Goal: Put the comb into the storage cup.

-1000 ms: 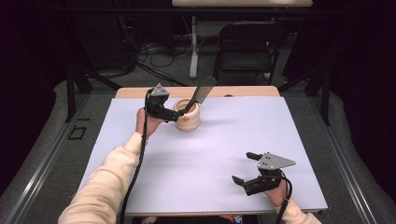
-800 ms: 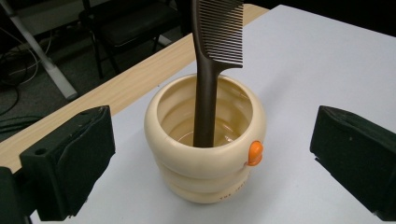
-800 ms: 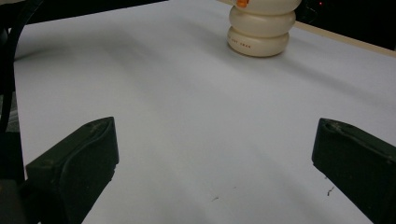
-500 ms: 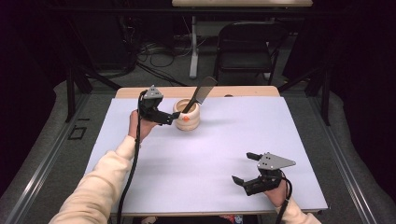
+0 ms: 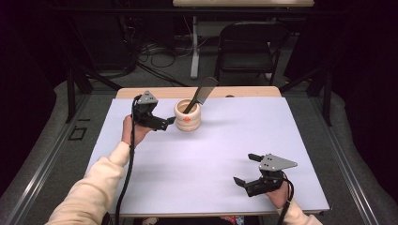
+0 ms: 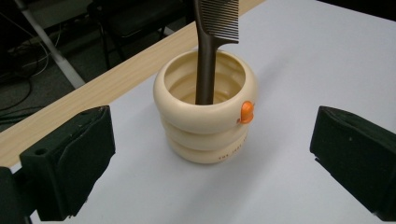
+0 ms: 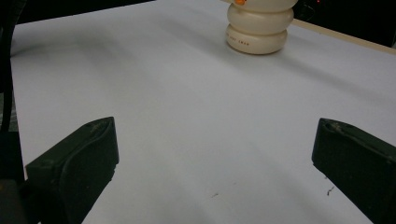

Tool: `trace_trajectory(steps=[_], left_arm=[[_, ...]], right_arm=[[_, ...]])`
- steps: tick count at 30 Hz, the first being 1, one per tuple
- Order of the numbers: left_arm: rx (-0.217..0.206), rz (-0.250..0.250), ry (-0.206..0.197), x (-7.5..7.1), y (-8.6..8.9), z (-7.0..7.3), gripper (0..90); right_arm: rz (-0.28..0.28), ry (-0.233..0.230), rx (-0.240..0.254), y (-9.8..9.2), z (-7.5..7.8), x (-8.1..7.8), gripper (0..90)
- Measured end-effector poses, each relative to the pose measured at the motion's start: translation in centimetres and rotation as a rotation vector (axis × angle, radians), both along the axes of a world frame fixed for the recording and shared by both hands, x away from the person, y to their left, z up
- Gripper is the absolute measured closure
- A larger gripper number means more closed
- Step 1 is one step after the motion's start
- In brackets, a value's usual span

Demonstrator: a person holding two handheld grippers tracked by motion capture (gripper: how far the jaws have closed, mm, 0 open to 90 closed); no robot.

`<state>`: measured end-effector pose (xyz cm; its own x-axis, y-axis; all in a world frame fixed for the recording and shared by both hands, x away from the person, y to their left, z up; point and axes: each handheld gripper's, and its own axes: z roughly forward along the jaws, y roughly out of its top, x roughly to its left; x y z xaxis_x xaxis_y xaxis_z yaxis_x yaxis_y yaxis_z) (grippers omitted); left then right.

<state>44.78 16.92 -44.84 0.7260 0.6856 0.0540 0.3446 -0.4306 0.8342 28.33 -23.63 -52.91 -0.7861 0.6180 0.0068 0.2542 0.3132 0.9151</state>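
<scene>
Left tongs [image 5: 165,123] open wide, just beside the cream ringed cup [image 5: 187,116], on its left side, jaws not touching it. Right tongs [image 5: 248,172] open too, empty, low over the near right part of the desk [image 5: 216,150], well apart from the cup. Dark comb [image 5: 201,93] standing in the cup, handle down, teeth end leaning out above the rim toward the far side.

Risk, as a judgement: tall leaning comb makes the cup top-heavy; a push from one jaw on the rounded wall probably tips or slides the cup on the smooth white cover. Closing on the bulging rings may slip up or down. Knocking the comb may lever the cup over.

White sheet over a wooden desk, wood edge [image 5: 141,92] bare at the far side. Beyond: dark room, folding chair [image 5: 248,44], cables on the floor [image 5: 155,51], a pale table leg [image 5: 194,47].
</scene>
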Motion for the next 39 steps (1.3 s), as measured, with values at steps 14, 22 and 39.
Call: trace_trajectory(steps=[14, 22, 39], left_arm=[[0.003, 0.011, -0.003, -2.4, 1.8, 0.4, 0.1], [0.023, 0.027, -0.016, -4.5, 3.2, 1.1, 0.1], [0.008, 0.061, -0.034, -8.6, 4.7, -0.8, 0.0]], right_arm=[[-0.008, 0.004, 0.0, -0.1, 0.0, 0.1, 0.0], [-0.015, 0.008, -0.002, -0.1, -0.1, 0.0, 0.0], [-0.024, 0.018, 0.004, -0.2, 0.0, 0.0, 0.0]])
